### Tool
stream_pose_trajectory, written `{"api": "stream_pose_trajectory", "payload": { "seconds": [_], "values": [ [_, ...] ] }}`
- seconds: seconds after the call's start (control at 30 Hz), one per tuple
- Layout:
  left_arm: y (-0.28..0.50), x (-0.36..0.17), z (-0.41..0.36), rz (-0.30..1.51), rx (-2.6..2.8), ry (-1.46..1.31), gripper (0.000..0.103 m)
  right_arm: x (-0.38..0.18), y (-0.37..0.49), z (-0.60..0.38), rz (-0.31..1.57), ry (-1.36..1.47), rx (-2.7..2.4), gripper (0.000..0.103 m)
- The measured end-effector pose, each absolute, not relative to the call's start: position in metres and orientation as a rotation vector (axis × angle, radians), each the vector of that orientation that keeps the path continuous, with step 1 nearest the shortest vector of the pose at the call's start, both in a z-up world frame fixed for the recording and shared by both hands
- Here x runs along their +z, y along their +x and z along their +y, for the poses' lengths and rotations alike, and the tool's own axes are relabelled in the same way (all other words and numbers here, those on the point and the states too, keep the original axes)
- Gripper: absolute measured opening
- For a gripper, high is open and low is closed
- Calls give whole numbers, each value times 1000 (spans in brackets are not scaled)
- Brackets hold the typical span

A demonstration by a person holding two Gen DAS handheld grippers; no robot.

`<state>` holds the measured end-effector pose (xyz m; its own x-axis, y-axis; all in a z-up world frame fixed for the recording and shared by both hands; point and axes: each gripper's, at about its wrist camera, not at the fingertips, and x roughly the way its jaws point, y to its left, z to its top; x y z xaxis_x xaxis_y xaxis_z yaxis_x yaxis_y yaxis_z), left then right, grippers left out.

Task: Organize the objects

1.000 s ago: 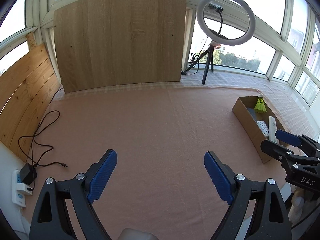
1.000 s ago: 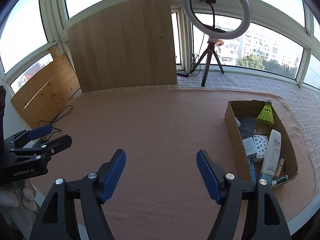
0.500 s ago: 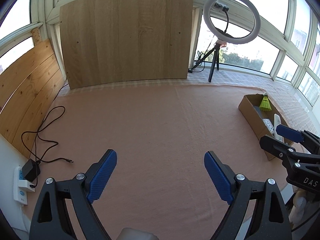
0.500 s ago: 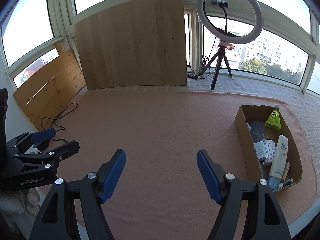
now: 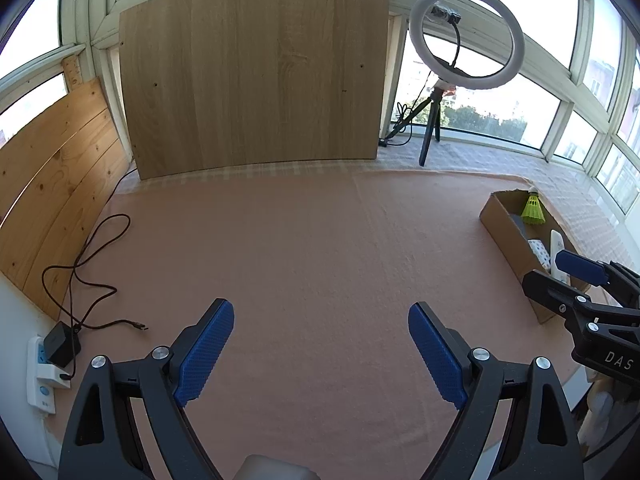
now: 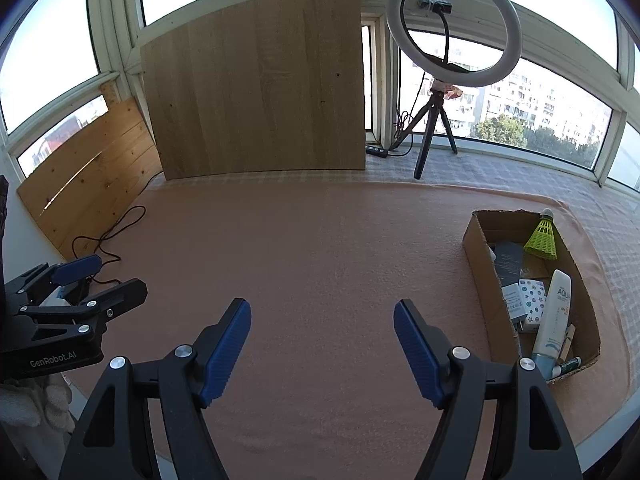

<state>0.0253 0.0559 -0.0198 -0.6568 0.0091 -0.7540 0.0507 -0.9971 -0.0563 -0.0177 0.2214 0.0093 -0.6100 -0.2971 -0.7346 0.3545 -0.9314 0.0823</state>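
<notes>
1. The left gripper (image 5: 321,354) with blue pads hangs over the pink cloth worktop (image 5: 320,248). Its jaws are wide open and nothing is between them.
2. The right gripper (image 6: 322,350) with blue pads hangs over the same worktop too. Its jaws are open and they hold nothing.
3. The brown cardboard box (image 6: 486,280) sits on the right side of the worktop, near the edge. It is well apart from both grippers.
4. Inside the box there is a yellow-green shuttlecock (image 6: 542,236) at the far end. A dark grey flat packet (image 6: 508,260) lies next to it.
5. Nearer the front of the box lie a small white box with coloured dots (image 6: 534,304) and a tall white tube with blue letters (image 6: 554,312).
6. Right at the near end I can see a wooden clip and a small green-and-white tube, but they are too small to tell more.
7. The rest of the worktop looks bare. I see no loose things left to pick up.
8. So I think the tidying is almost done, or all done. Everything I can see is already in the box.
9. A black cable (image 5: 86,264) lies at the left edge, and a white ring light on a black tripod (image 6: 454,24) stands at the back by the windows. These look like part of the room, not things to tidy.
</notes>
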Motion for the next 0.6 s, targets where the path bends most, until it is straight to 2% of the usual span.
{"api": "stream_pose_trajectory", "payload": {
  "seconds": [0.6],
  "values": [
    [23, -22, 57, 115, -2832, 1301, 92, 6, -20, 224, 81, 1143, -2530, 72]
  ]
}}
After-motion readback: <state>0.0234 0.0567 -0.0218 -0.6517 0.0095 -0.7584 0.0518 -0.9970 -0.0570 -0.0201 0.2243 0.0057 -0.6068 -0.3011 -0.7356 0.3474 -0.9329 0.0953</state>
